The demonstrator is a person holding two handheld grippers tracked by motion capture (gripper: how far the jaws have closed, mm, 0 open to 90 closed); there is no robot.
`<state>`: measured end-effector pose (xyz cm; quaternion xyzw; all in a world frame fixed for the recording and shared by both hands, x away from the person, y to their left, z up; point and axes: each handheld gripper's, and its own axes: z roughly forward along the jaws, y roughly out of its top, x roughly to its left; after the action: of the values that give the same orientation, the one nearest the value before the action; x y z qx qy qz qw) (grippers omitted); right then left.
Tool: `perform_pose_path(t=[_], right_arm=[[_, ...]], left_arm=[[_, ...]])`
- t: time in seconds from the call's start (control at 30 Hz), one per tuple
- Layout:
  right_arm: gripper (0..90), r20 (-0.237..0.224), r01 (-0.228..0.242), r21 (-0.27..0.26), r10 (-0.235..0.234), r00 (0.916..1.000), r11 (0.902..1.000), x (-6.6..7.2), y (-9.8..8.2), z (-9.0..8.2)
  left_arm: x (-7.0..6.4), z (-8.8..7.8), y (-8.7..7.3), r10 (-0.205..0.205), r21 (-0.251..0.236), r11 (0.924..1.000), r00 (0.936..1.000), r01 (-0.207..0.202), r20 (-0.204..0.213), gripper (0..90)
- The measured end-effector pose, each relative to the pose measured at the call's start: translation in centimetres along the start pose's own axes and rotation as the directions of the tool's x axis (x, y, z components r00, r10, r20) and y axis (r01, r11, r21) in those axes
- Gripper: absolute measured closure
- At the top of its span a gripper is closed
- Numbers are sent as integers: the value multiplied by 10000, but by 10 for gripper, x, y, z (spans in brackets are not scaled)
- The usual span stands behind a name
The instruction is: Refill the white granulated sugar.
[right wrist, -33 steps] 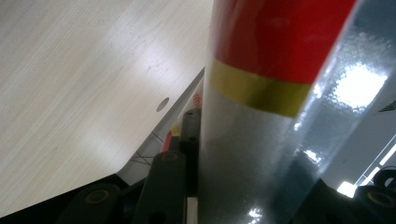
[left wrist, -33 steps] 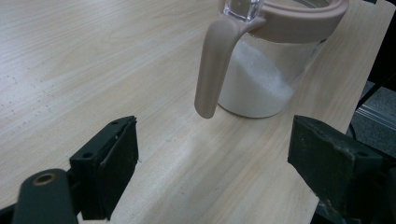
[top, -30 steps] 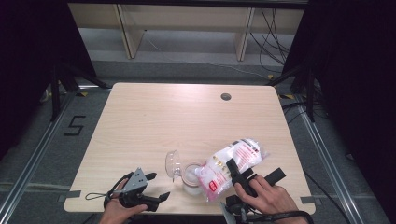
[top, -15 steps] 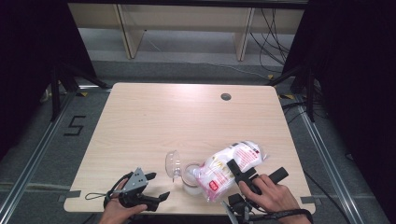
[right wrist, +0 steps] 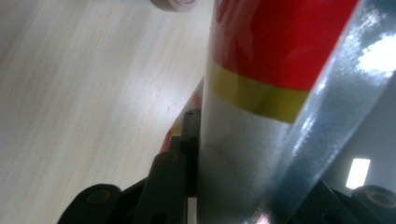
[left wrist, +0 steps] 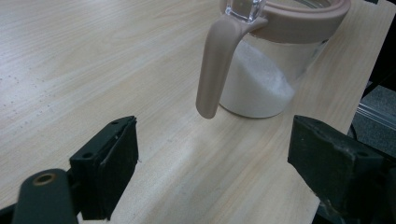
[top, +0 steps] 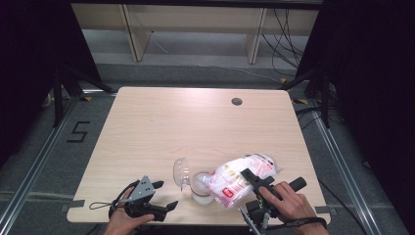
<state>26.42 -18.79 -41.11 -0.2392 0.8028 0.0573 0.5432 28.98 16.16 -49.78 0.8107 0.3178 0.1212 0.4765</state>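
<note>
A clear jar with white powder stands near the table's front edge, its hinged lid swung open to the left. My right gripper is shut on a red, white and silver bag, which lies tilted with its lower end over the jar's mouth. In the right gripper view the bag fills the gap between the jaws of that gripper. My left gripper rests on the table left of the jar, open and holding nothing. In its own view the jar and its pinkish latch stand ahead of the gripper.
The light wooden table has a round cable hole at the far right. Behind it stand pale shelf legs and loose cables on the floor. Dark curtains flank both sides.
The right hand and the bag have shifted slightly down and toward the jar. The left gripper has stayed where it was.
</note>
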Motion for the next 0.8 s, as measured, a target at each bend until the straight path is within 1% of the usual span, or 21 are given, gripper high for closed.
perform_pose_path(t=[0.03,0.07,0.1,0.17,0.2,0.23,0.27,0.3,0.33,0.37,0.47,0.5,0.53,0.57,0.6,0.63,0.67,0.7,0.73,0.77,0.8], right_arm=[[757,-26,-240,-286,239,9997,9993,0,-2,1],[757,-26,-240,-286,239,9997,9993,0,-2,1],[758,-42,-503,-468,501,9987,9976,-1,-5,1],[758,34,-888,-701,893,9960,9936,-3,-8,1],[759,45,-916,-817,923,9957,9924,-4,-9,1],[759,-35,-1220,-812,1222,9925,9892,-4,-10,0],[759,-35,-1220,-812,1222,9925,9892,-4,-10,0],[760,21,-1253,-985,1261,9920,9872,-5,-11,0],[760,-52,-1737,-1169,1743,9847,9778,-5,-13,0],[760,-235,-1979,-1130,1965,9802,9737,-4,-15,1],[762,-285,-2018,-1210,1999,9794,9719,-4,-16,3],[762,-338,-2251,-1321,2225,9743,9654,-3,-18,6],[762,-338,-2251,-1321,2225,9743,9654,-3,-18,6],[763,-556,-3040,-1129,2995,9525,9460,2,-21,7],[763,-381,-2615,-1280,2587,9652,9567,-2,-22,9],[763,-381,-2615,-1280,2587,9652,9567,-2,-22,9],[763,-582,-2993,-1239,2942,9540,9461,1,-24,10],[764,-623,-3232,-1243,3178,9461,9381,1,-26,11],[764,-628,-3544,-1295,3490,9350,9261,4,-28,13],[765,-748,-3665,-1160,3598,9300,9232,6,-29,14],[765,-748,-3665,-1160,3598,9300,9232,6,-29,14]], left_arm=[[0,0,0,13,25,10000,10000,-13,-1,159],[0,0,0,13,25,10000,10000,-13,-1,158],[0,1,0,-100,-90,9999,9999,100,25,159],[1,0,0,24,36,10000,10000,-24,-40,159],[0,1,-1,-44,-85,10000,10000,44,-26,158],[0,1,-1,-44,-85,10000,10000,44,-26,159],[0,1,-1,-82,-42,10000,10000,82,13,159],[0,0,0,-28,-30,10000,10000,28,-18,159],[0,0,0,-22,-39,10000,10000,22,-5,158],[0,1,-1,28,-4,10000,10000,-28,-31,159],[0,1,0,-82,-63,9999,10000,82,25,159],[0,1,0,-81,-97,9999,10000,81,22,158],[0,1,0,-81,-97,9999,10000,81,22,159],[0,1,-1,-89,-58,9999,10000,89,6,158],[0,1,-1,-89,-58,9999,10000,89,6,159],[-1,1,-1,-88,-74,9999,10000,88,12,159],[0,0,0,-21,-39,10000,10000,21,-28,159],[0,1,0,-74,-136,9999,10000,74,-12,159],[1,1,0,16,-8,10000,10000,-16,-21,159],[1,0,-1,101,140,9999,9999,-100,-101,158],[1,0,-1,101,140,9999,9999,-100,-101,159]])
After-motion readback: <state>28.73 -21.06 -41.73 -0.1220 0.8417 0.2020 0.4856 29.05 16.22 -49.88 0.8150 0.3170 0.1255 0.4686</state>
